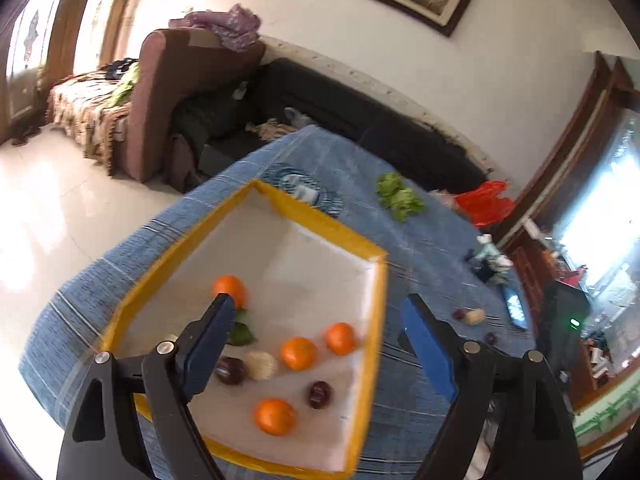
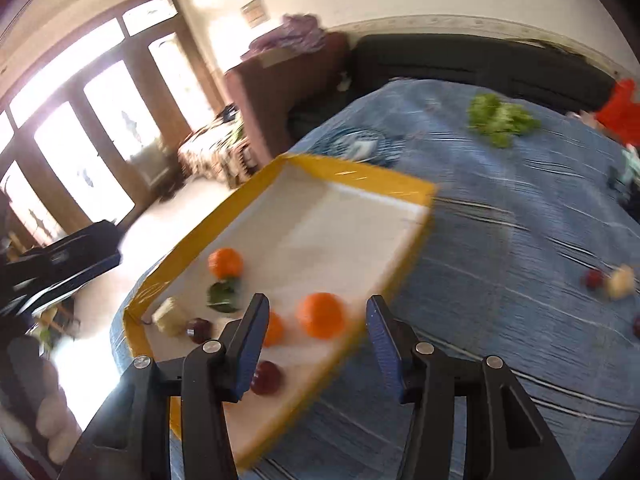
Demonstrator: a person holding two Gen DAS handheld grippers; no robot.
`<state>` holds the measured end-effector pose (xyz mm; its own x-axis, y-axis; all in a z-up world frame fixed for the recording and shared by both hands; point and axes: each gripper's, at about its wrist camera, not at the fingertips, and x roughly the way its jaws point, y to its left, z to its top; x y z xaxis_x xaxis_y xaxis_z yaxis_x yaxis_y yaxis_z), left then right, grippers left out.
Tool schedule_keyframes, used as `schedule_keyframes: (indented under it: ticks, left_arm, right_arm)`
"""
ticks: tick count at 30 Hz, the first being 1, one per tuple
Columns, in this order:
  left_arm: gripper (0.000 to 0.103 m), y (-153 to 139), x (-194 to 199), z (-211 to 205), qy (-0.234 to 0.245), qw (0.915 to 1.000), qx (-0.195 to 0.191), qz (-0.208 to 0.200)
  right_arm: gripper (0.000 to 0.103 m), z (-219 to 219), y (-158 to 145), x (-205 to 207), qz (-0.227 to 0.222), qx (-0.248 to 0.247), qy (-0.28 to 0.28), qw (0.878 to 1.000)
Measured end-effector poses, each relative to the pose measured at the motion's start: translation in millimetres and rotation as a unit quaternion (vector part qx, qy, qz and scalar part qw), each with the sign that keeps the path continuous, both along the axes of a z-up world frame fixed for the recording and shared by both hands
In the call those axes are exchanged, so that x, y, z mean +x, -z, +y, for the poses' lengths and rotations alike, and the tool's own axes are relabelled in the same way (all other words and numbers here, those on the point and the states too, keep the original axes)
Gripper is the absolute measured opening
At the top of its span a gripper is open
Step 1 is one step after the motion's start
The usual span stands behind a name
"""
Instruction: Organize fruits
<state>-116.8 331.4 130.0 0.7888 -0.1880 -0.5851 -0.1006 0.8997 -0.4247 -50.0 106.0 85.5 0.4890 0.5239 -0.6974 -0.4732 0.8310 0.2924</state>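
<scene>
The counter [image 1: 420, 248], draped in a blue striped cloth, carries a shallow white tray [image 1: 372, 320] with a yellow rim, and most of the fruit already lies inside it: four oranges [image 1: 298, 353], two dark plums [image 1: 319, 394], a pale lumpy piece [image 1: 261, 365] and a green leaf [image 1: 241, 334]. What is left to gather sits outside the tray on the bare cloth, well apart from its right rim: a dark plum [image 2: 593, 279] touching or just beside a pale chunk [image 2: 620, 280], and another dark fruit [image 1: 490, 337] nearer the edge. A bunch of lettuce [image 1: 400, 196] lies farther back.

Both tools hover above the tray. The left tongs [image 1: 316, 344] stand wide and hold nothing; the right tongs [image 2: 316, 340] also gape wide and empty, over the tray's near right edge. The stray pair lies to the right of both, and slightly ahead. Seen from the right tool, the pair lies off to the right over open cloth. The right hand seems the nearer one, so the likely next reach is a sweep rightward across the cloth. The plum looks round, with no long axis to line up with; the right view is blurred, so the chunk's shape cannot be told.
</scene>
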Motion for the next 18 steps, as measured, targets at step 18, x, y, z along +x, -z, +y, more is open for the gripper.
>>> schedule_keyframes:
  ticks: [18]
  left_arm:
    - [0.084,39.0,14.1,-110.2,0.114,0.9922,0.006,0.049]
  right_arm:
    - [0.055,-262.1,20.2,73.6,0.027,-0.042,0.271,0.961]
